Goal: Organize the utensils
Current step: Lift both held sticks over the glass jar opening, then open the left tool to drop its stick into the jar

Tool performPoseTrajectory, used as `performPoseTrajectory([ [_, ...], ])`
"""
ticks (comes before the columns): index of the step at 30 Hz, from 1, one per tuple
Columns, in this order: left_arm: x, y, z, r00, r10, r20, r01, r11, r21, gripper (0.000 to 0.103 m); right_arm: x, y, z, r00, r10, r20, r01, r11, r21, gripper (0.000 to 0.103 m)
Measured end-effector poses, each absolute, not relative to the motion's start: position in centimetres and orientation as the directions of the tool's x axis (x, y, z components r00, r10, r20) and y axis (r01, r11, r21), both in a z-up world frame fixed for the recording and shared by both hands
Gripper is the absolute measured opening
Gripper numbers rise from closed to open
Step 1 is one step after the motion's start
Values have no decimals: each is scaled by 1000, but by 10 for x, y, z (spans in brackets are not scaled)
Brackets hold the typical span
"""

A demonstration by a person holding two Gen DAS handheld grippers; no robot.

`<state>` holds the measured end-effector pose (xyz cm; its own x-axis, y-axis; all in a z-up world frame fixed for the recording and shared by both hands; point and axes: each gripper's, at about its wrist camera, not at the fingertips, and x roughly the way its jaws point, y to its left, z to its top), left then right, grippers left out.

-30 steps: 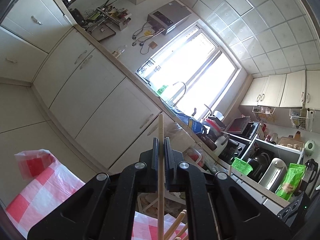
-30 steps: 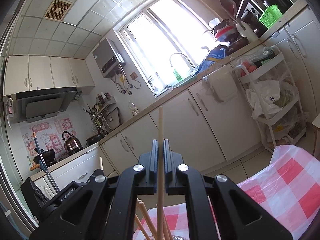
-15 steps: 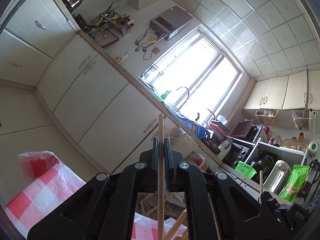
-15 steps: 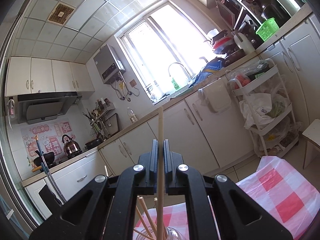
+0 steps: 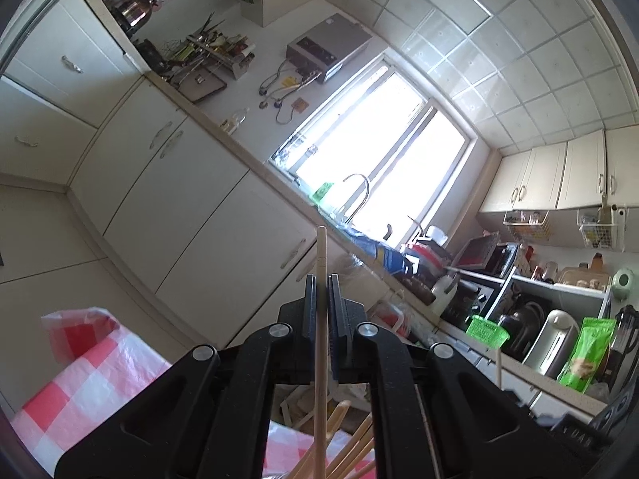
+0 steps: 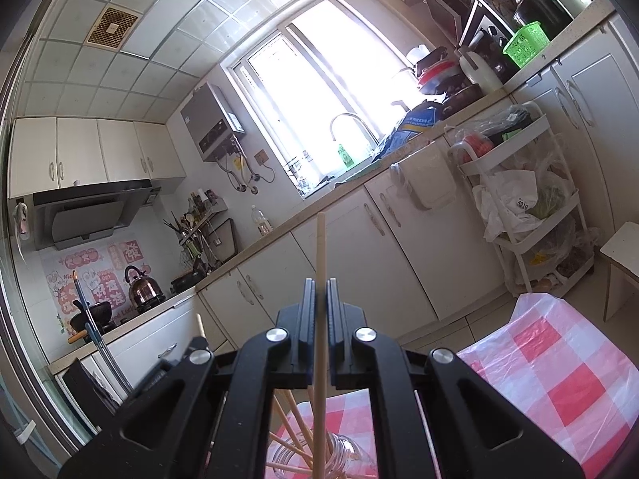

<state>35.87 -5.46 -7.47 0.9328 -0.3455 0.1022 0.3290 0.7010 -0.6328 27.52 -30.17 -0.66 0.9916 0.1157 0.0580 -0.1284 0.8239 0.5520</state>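
My left gripper (image 5: 322, 279) is shut on a pale wooden chopstick (image 5: 322, 251) that runs up between the jaws and past their tips. Several more chopsticks (image 5: 347, 451) fan out below it. My right gripper (image 6: 321, 283) is shut on a second chopstick (image 6: 320, 247), held the same way. Below it stands a clear glass jar (image 6: 347, 457) with several chopsticks in it, on a red and white checked cloth (image 6: 559, 379). The held stick's lower end reaches down at the jar mouth. The left gripper's black body (image 6: 171, 363) shows at the lower left of the right wrist view.
White kitchen cabinets (image 6: 419, 247) and a counter with a sink tap (image 6: 351, 123) run under the bright window. A white trolley (image 6: 531, 199) full of bags stands to the right, and a stool corner (image 6: 623, 255) beside it. The checked cloth (image 5: 80, 383) also shows in the left wrist view.
The right gripper has shifted, so the glass jar now shows below its held chopstick. In the left wrist view the scene has drifted a little. Both grips are unchanged.
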Motion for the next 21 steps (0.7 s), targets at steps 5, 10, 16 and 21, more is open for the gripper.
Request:
performPoseTrajectory([
  [5, 362, -57, -63, 932, -336, 138, 345, 701, -624, 5, 271, -305, -6, 992, 114, 56, -126, 818, 561, 6],
  [10, 363, -69, -72, 936, -329, 127, 337, 731, -594, 5, 268, -311, -8, 993, 100, 60, -116, 818, 564, 6],
  [16, 353, -76, -82, 934, -330, 138, 349, 752, -559, 5, 271, -317, -16, 994, 94, 50, -105, 809, 578, 6],
  [21, 346, -77, -75, 921, -351, 168, 383, 744, -548, 5, 272, -321, -20, 995, 92, 48, -103, 801, 590, 6],
])
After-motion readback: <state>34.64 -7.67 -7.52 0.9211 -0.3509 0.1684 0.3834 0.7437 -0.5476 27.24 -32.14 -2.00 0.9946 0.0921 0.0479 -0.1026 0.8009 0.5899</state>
